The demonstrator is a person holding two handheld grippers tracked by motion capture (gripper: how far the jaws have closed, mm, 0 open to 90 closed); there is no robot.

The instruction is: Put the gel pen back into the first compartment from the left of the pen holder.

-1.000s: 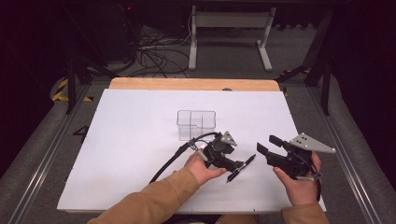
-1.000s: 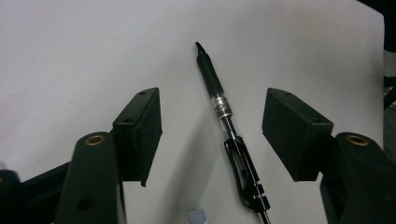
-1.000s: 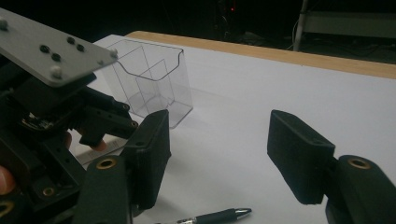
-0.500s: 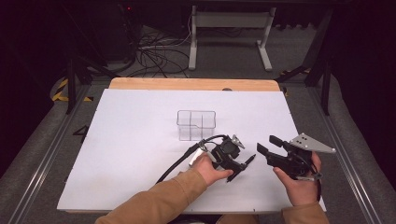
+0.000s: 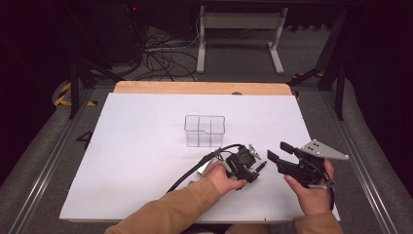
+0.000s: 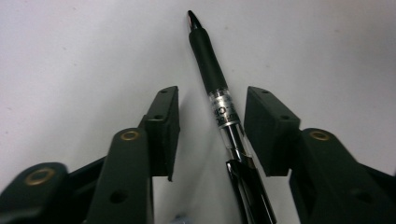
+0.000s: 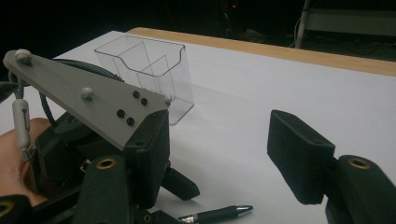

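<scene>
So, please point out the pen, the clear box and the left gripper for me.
pen (image 6: 215,88): left gripper view, on the black grip section.
clear box (image 5: 205,130): high view, on its front wall.
left gripper (image 6: 212,128): left gripper view, midway between its fingertips; the jaws have just been closing around the pen, not yet pressing it.

pen (image 6: 219,109) | we see a black grip, a clear barrel with silver band and a dark clip | lying flat on the white sheet | between the jaws of the left gripper (image 6: 212,128), nearer one pad, touching neither | tip pointing away past the jaws
</scene>
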